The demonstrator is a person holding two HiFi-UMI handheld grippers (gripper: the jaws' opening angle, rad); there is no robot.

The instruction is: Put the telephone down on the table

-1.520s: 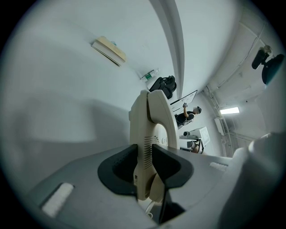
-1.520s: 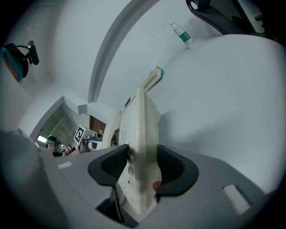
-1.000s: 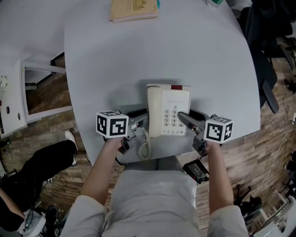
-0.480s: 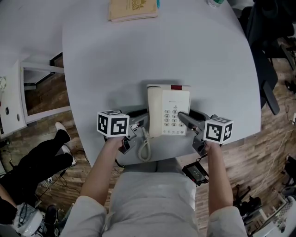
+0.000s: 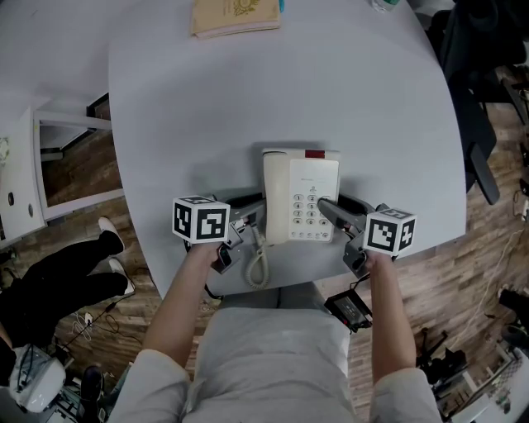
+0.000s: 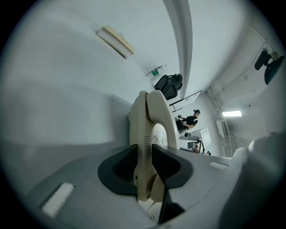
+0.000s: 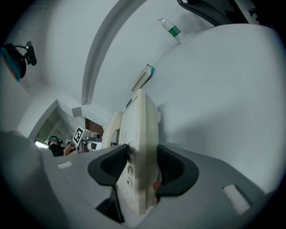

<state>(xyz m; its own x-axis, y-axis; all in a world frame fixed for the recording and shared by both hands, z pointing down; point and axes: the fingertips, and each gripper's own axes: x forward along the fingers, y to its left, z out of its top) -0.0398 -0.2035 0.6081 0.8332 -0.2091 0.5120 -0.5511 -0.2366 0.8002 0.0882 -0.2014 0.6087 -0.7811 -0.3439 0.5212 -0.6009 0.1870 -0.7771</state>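
Observation:
A cream telephone (image 5: 301, 197) with a keypad lies flat near the front edge of the grey table (image 5: 248, 99). Its handset sits along its left side, and a coiled cord (image 5: 258, 263) hangs off the front. My left gripper (image 5: 246, 216) is shut on the telephone's left edge, by the handset (image 6: 154, 112). My right gripper (image 5: 335, 213) is shut on its right edge, over the keypad side (image 7: 134, 134). In the left gripper view the left gripper (image 6: 144, 154) pinches the cream body tightly, as does the right gripper (image 7: 142, 159) in the right gripper view. Whether the base touches the table is unclear.
A tan book (image 5: 235, 16) lies at the table's far edge and a water bottle (image 5: 382, 5) stands at the far right. A black chair (image 5: 471, 99) stands to the right, a white cabinet (image 5: 21, 182) to the left. Someone's leg (image 5: 58, 281) is on the floor, left.
Both grippers and the telephone have stayed put. The leg on the floor at the left has shifted.

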